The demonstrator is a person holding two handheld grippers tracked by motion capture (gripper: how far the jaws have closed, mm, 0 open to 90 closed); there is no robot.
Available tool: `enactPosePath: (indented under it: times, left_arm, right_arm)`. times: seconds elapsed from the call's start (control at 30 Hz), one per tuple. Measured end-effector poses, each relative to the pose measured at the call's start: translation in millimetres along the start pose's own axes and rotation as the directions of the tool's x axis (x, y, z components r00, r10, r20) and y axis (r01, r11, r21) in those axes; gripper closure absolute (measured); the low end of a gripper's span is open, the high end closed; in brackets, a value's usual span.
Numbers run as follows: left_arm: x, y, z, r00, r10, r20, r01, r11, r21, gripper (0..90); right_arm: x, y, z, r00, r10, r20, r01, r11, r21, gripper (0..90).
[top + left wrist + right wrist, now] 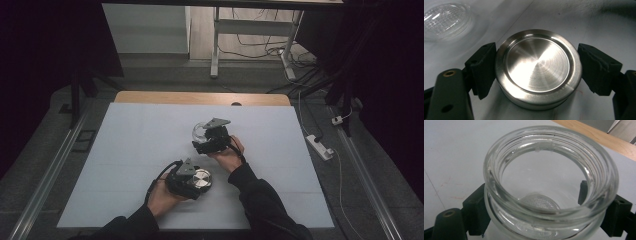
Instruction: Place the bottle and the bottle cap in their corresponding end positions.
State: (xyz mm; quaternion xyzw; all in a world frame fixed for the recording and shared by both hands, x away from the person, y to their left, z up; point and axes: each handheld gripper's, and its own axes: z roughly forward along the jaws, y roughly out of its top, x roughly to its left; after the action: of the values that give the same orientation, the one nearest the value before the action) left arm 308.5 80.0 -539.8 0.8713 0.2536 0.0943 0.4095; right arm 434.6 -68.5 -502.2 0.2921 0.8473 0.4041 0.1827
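A round brushed-steel lid (pixel 537 65) sits flat on the white mat. My left gripper (pixel 537 71) is shut on it, with a black pad pressed to each side of its rim. From above, the lid (pixel 202 177) shines at the tip of the left gripper (pixel 199 181), near the table's front middle. A clear glass jar (pixel 499 182) with a threaded mouth and no lid is clamped below its neck by my right gripper (pixel 549 207). In the high view the jar (pixel 198 131) is a little beyond the lid, tilted in the right gripper (pixel 204 135). The jar's glass (pixel 445 18) shows top left in the left gripper view.
A white mat (pixel 140 150) covers the table, and a wooden edge (pixel 200 97) shows at the far side. On the floor to the right lies a power strip (pixel 320 146) with cables. White desk legs (pixel 215 45) stand beyond the table.
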Motion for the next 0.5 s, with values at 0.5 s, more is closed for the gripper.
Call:
enactPosePath:
  times: [0.5]
  left_arm:
    - [1.4,2.4,6.1,1.0000,-0.007,0.005,0.007,0.9981,0.061,20.2]
  right_arm:
    - [-3.9,-5.4,2.3,0.9994,0.027,-0.020,-0.027,0.9996,0.013,14.7]
